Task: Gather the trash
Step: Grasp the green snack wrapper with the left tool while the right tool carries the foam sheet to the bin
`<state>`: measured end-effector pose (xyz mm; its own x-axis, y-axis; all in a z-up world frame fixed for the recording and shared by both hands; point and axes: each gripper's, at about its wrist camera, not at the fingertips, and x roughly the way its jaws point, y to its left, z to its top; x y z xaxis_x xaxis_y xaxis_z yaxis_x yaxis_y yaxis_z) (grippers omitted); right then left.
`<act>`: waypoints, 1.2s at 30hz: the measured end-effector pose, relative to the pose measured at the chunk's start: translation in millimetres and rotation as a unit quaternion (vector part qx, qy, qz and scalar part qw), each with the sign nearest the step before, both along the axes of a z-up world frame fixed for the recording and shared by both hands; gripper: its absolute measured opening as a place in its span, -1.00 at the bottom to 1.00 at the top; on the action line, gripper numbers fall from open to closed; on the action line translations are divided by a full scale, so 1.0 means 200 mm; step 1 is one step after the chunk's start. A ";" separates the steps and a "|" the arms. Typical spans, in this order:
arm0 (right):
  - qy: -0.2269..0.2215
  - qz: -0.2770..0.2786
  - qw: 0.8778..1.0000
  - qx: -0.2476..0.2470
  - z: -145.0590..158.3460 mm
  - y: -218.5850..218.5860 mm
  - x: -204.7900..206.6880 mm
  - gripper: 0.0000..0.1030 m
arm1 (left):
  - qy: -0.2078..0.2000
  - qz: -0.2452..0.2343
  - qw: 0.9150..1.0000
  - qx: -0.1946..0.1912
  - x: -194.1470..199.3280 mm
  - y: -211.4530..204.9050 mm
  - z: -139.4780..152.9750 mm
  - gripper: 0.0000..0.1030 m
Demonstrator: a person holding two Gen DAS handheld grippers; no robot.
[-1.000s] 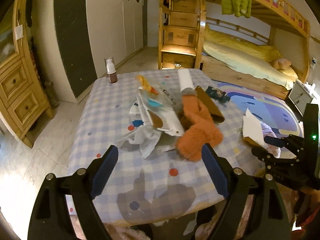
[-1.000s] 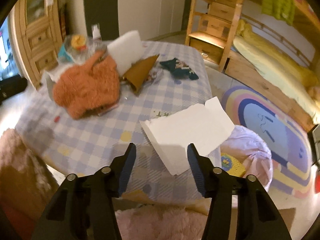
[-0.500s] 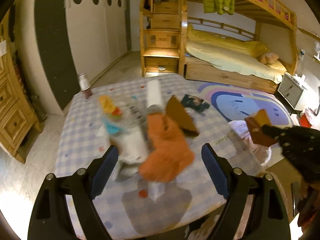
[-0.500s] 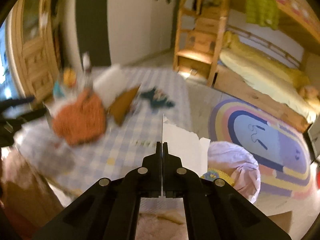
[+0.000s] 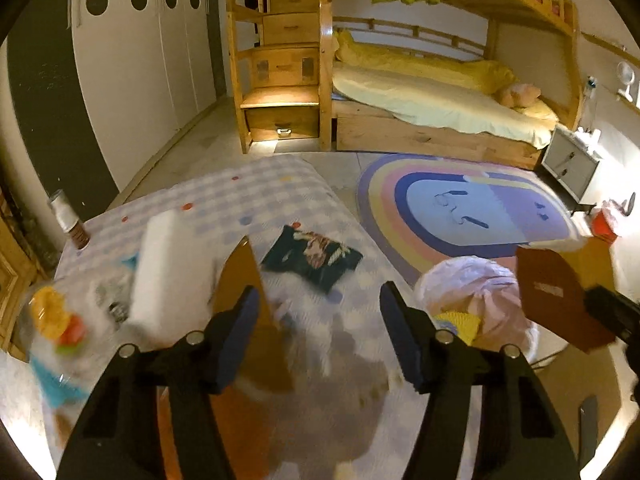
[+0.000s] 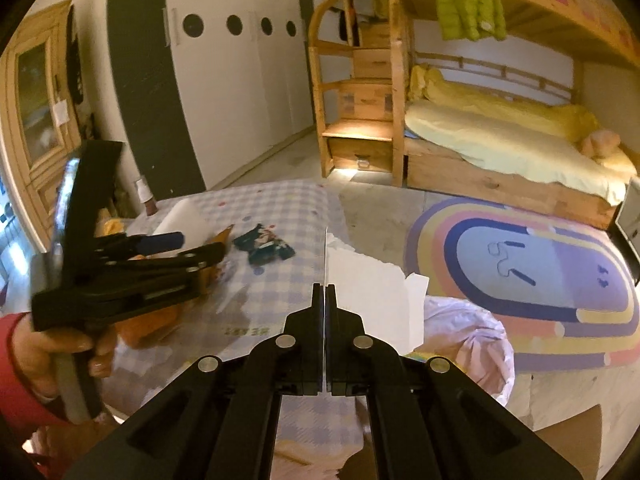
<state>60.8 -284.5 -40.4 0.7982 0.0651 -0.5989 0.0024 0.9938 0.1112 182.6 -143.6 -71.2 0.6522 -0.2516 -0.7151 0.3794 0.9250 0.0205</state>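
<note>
- Right wrist view: right gripper [image 6: 324, 292] is pinching a torn white sheet [image 6: 372, 300] edge-on, jaws clamped together on it, sheet sticking up and right of the jaws.
- Pink trash bag [image 6: 472, 336] is sitting just right of those jaws, beyond the checkered table [image 6: 280, 208] edge, with bare floor and rug [image 6: 540, 272] past it.
- Left gripper [image 5: 316, 332] is hanging over the table's near part, jaws closing with nothing between them.
- Dark snack packet [image 5: 316, 256] is lying ahead of the left jaws near the table's right edge; brown card [image 5: 244, 280] is beside the left finger.
</note>
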 end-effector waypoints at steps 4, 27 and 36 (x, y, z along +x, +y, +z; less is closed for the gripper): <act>0.001 -0.007 1.000 0.009 -0.03 -0.07 0.04 -1.00 | 0.012 0.001 1.000 0.029 0.12 -0.12 -0.09 0.08; -0.014 -0.059 0.996 0.060 -0.05 -0.34 -0.11 -1.00 | 0.041 -0.135 0.988 -0.069 -0.04 -0.22 0.02 -0.86; 0.015 -0.058 0.992 0.112 -0.16 -0.47 -0.05 -1.00 | 0.036 -0.180 0.980 -0.070 -0.19 -0.47 -0.01 -0.86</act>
